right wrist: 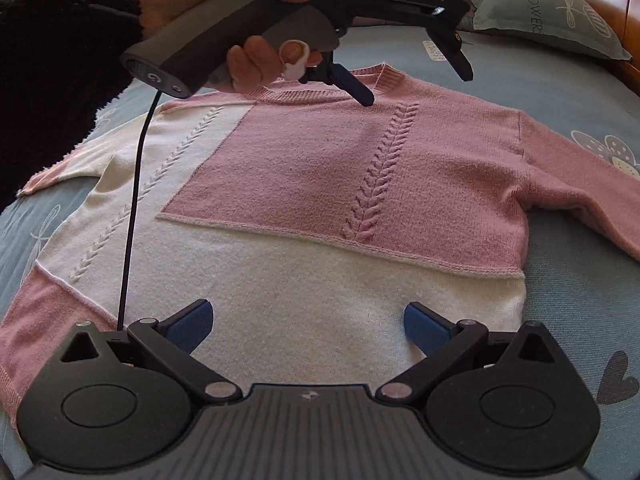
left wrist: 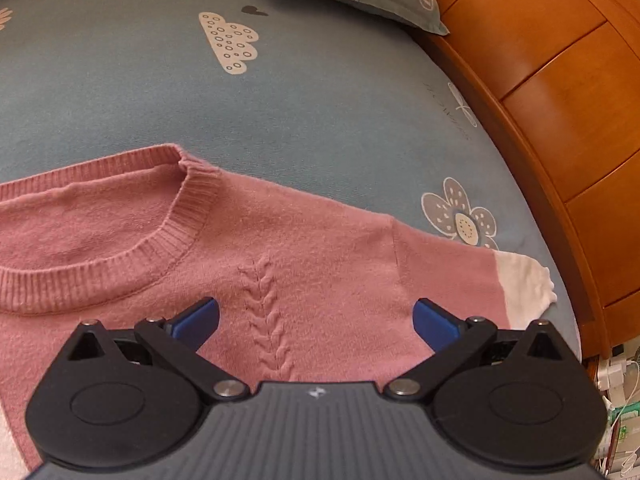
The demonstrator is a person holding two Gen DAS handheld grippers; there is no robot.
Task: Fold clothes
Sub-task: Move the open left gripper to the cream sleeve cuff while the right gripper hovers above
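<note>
Where the bed (right wrist: 580,280) fills most of the room, its blue-grey sheet with printed flowers, clouds and hearts lies smooth, and a wooden headboard (left wrist: 560,92) runs along one side of it. On the sheet a sweater (right wrist: 312,184) is spread flat with the front up and both sleeves stretched outward. It is pink on the upper part and on one sleeve, and white on the lower part and one shoulder, with a braided pattern knitted down the chest. A grey-blue pillow (right wrist: 548,12) rests near the headboard, beyond the collar.

Above the collar area a hand (right wrist: 224,20) in a fuzzy black sleeve (right wrist: 52,72) holds the left gripper (left wrist: 316,320), and a black cable (right wrist: 134,200) hangs from its handle. Its jaws are spread wide and grip nothing; they hover over the pink chest, near the braid. The right gripper (right wrist: 308,324) is over the white hem, its jaws also wide apart and empty.
</note>
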